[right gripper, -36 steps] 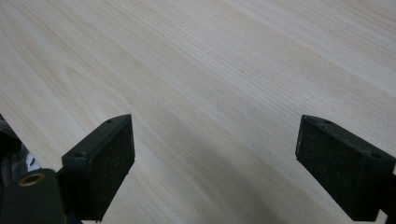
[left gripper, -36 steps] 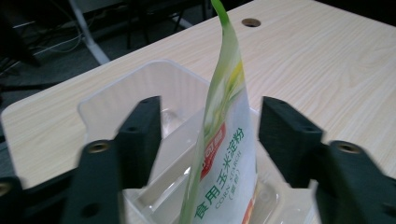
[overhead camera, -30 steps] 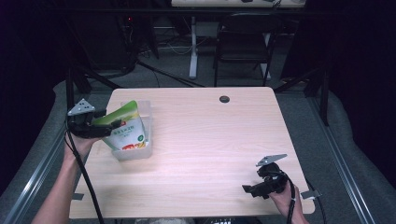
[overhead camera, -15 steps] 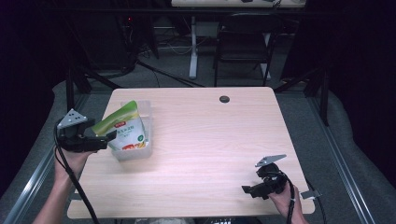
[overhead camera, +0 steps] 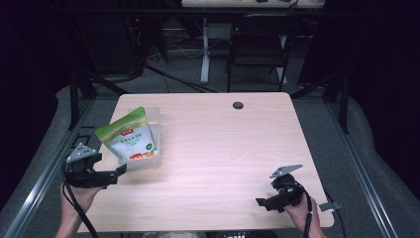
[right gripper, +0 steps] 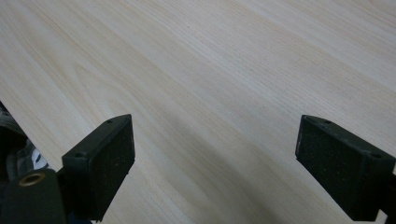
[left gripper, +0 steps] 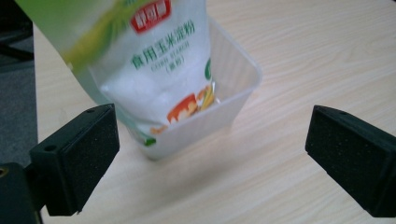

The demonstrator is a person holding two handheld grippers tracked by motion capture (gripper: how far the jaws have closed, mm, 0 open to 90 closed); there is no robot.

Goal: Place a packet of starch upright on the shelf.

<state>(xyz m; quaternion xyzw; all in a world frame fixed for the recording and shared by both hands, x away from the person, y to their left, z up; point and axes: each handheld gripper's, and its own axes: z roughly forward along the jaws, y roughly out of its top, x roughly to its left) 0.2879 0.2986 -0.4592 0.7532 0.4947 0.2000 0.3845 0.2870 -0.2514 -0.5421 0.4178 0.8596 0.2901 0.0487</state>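
**Ana:** Pouch first: where does it sit?

**Ben:** It stands tilted inside the clear plastic tub near the table's left edge, green top leaning out over the tub's rim, its lower end down in the tub.

**Ana:** And the left gripper?

**Ben:** Just off the tub's near corner, close to the table edge. Its jaws have just been opening and now stand spread wide, with nothing between them. In the left gripper view the pouch and the tub lie ahead of the pads, between the two jaws' lines but beyond their tips, not touching either.

**Ana:** So the pouch is free of it?

**Ben:** Yes, apart from both pads; it rests on the tub alone.

**Ana:** The right gripper?

**Ben:** Held low at the near right corner of the table, well apart from the pouch. In the right gripper view its jaws are spread wide over bare wood, pinching nothing.
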